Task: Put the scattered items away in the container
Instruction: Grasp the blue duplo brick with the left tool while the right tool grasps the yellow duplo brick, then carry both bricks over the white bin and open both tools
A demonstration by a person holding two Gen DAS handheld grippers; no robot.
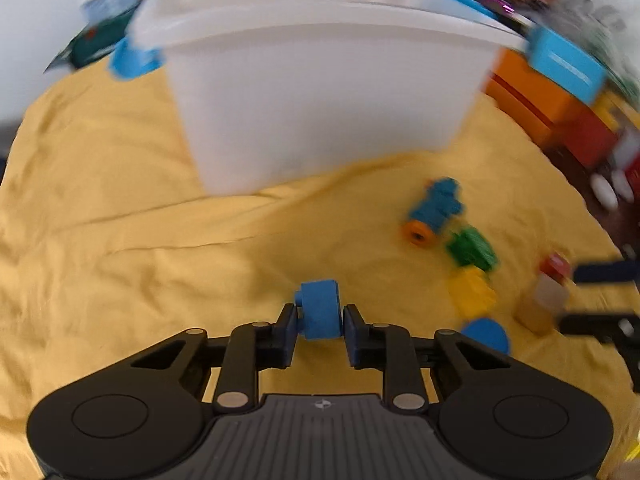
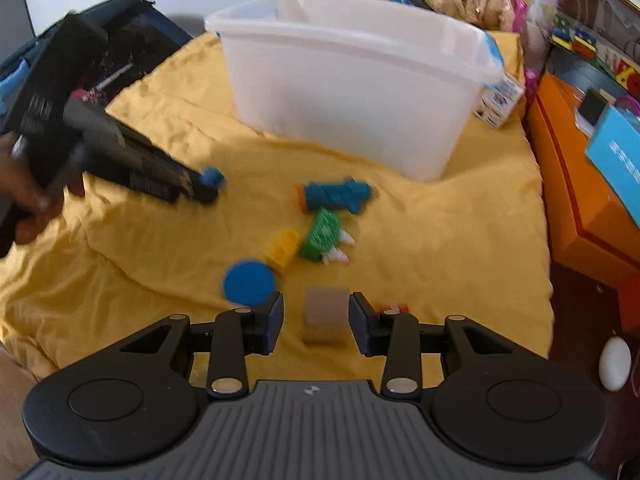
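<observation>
Left wrist view: left gripper point(image 1: 320, 322) pinching small blue block point(image 1: 320, 310) w/ slim bite short of white bin point(image 1: 320, 92), could slip en route; right gripper point(image 2: 316, 322) wide around tan block point(image 2: 325, 316) on yellow cloth point(image 2: 120, 248), may nudge blue disc point(image 2: 249, 283).

left gripper point(image 1: 319, 320) clamping blue block point(image 1: 320, 309), white container point(image 1: 320, 96) beyond, yellow cloth point(image 1: 120, 216)

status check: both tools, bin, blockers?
Left tool shut on blue block, facing the white bin. Right tool open around tan block, not closed. Path to bin unobstructed; more toys on yellow cloth.
</observation>
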